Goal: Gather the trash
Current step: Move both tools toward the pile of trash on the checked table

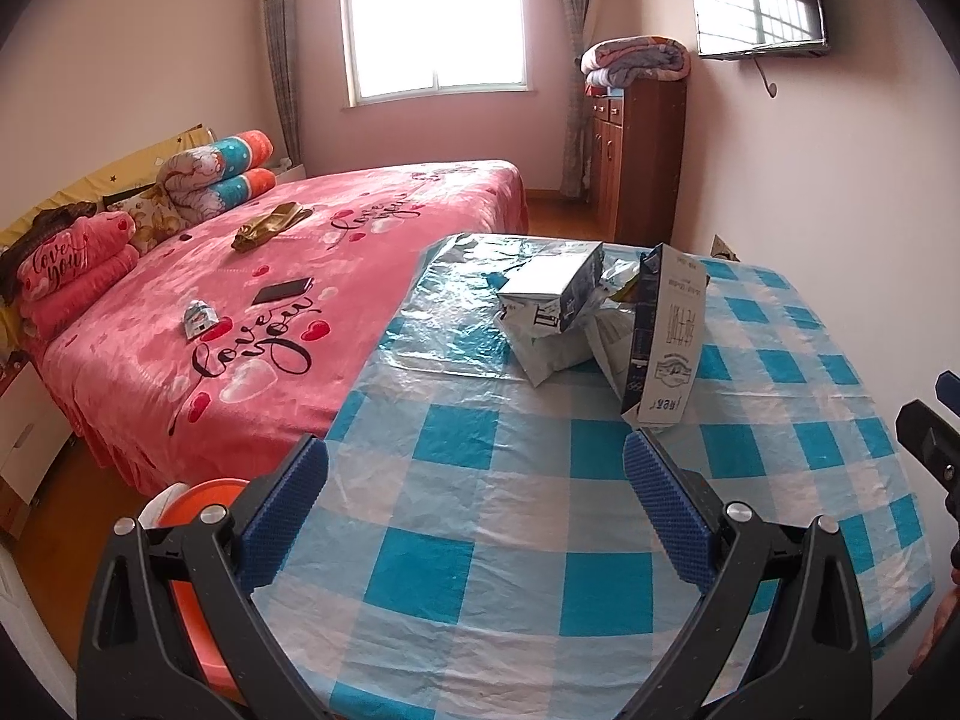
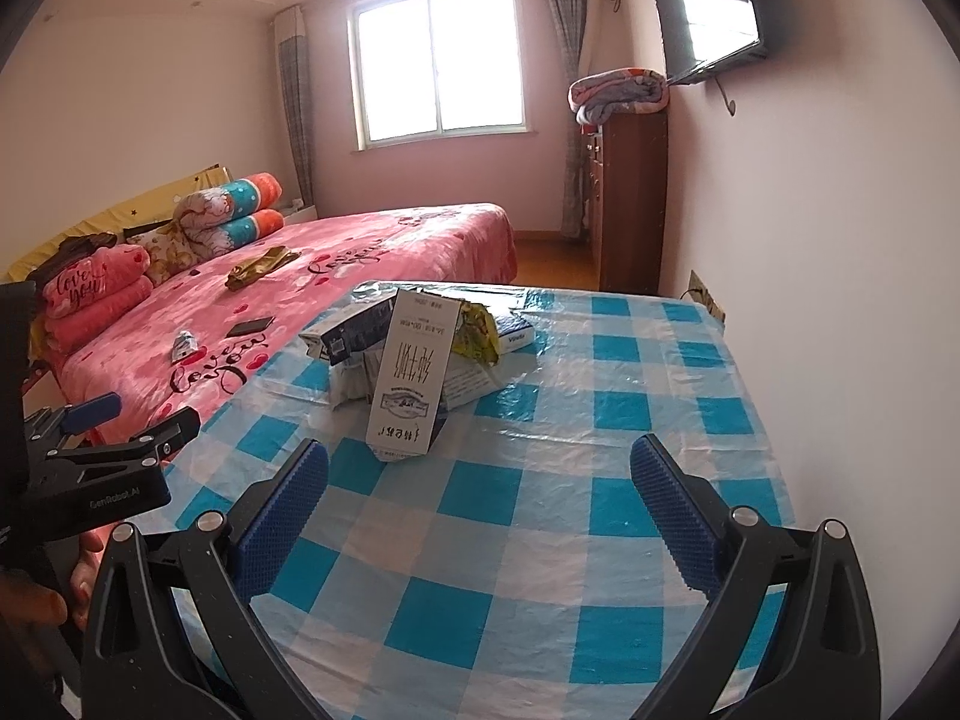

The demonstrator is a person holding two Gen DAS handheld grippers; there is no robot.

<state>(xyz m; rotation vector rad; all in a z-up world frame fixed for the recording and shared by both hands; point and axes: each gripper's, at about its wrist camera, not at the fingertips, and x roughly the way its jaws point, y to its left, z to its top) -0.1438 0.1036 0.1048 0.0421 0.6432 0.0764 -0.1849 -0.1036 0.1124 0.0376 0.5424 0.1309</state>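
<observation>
On the blue-checked table (image 1: 528, 552) lies a pile of trash. A tall white and dark milk carton (image 1: 663, 336) stands at its near right, a grey box (image 1: 558, 282) lies tilted on crumpled white paper (image 1: 552, 354), and clear plastic film (image 1: 444, 324) spreads beneath. My left gripper (image 1: 477, 474) hovers open over the cloth, short of the carton, with nothing between its fingers. In the right wrist view the carton (image 2: 414, 372) stands in front of a yellow wrapper (image 2: 477, 333) and a box (image 2: 354, 324). My right gripper (image 2: 480, 480) is open and empty, just short of the carton.
A bed with a pink blanket (image 1: 336, 252) runs along the table's left side, with a phone (image 1: 282, 291), a small crumpled wrapper (image 1: 198, 318) and a gold cloth (image 1: 264, 228) on it. An orange bin (image 1: 198, 516) sits below the table's near left corner. A wooden cabinet (image 1: 636, 162) stands beyond the table.
</observation>
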